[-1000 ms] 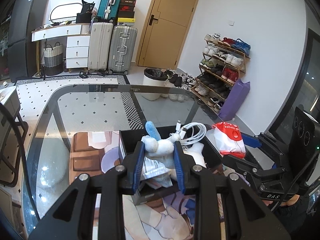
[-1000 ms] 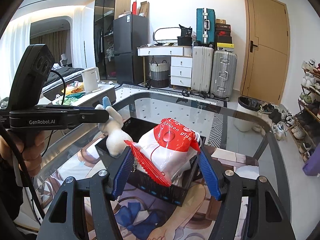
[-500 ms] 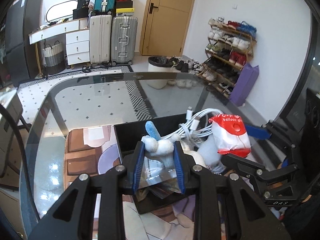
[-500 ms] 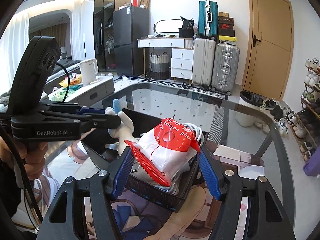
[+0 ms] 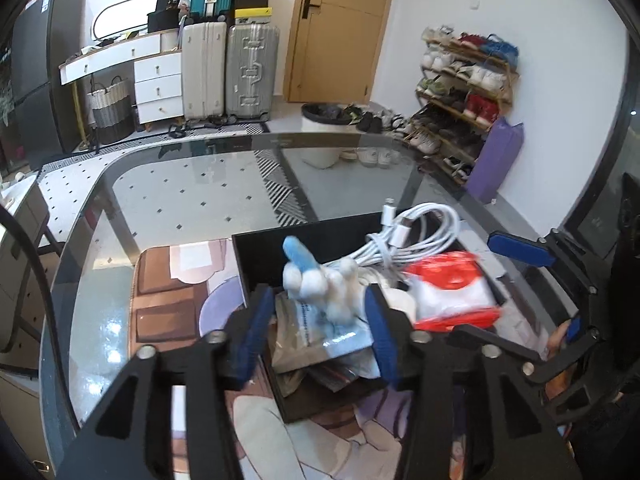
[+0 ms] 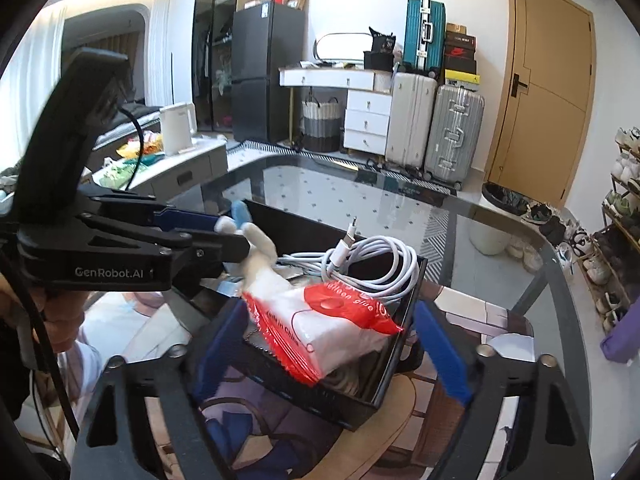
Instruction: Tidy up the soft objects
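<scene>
Both claws had spread since a second ago: left claw (image 5: pixel 316 320) let the white-blue plush toy (image 5: pixel 320 284) drop, right claw (image 6: pixel 324 344) released the red-white plastic packet (image 6: pixel 336 320); both sat in the black box (image 6: pixel 404 320), stowed.

plush toy (image 5: pixel 320 284) blurred, box (image 6: pixel 384 392) contents partly hidden

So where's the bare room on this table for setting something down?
Free: the glass table beyond the black bin, out to the far rim, and the mat left of the bin. Crowded: the bin itself, piled with cable, red-and-white packet and plush toy, both grippers close over it.
</scene>
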A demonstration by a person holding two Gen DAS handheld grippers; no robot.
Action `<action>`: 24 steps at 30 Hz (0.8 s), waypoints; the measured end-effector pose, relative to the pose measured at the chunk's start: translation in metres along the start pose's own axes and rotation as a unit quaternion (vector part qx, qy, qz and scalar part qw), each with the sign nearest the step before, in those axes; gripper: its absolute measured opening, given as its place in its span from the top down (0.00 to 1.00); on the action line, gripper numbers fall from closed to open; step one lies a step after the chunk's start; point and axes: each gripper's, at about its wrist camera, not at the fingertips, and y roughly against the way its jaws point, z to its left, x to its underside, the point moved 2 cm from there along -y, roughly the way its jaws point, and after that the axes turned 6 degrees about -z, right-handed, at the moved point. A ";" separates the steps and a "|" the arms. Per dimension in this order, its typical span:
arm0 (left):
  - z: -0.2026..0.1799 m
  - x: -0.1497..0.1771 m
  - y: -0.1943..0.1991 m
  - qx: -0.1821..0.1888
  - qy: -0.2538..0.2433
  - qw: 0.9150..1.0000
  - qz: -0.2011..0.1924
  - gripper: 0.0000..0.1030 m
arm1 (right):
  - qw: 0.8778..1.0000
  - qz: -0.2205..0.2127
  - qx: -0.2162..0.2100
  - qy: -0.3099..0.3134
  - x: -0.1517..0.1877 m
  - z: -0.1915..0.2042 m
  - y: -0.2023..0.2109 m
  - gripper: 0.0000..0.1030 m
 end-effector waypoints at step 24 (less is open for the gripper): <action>0.001 0.055 0.071 -0.063 0.002 0.992 -0.107 0.02 | 0.992 -0.100 0.005 -0.074 0.027 0.007 0.083 0.01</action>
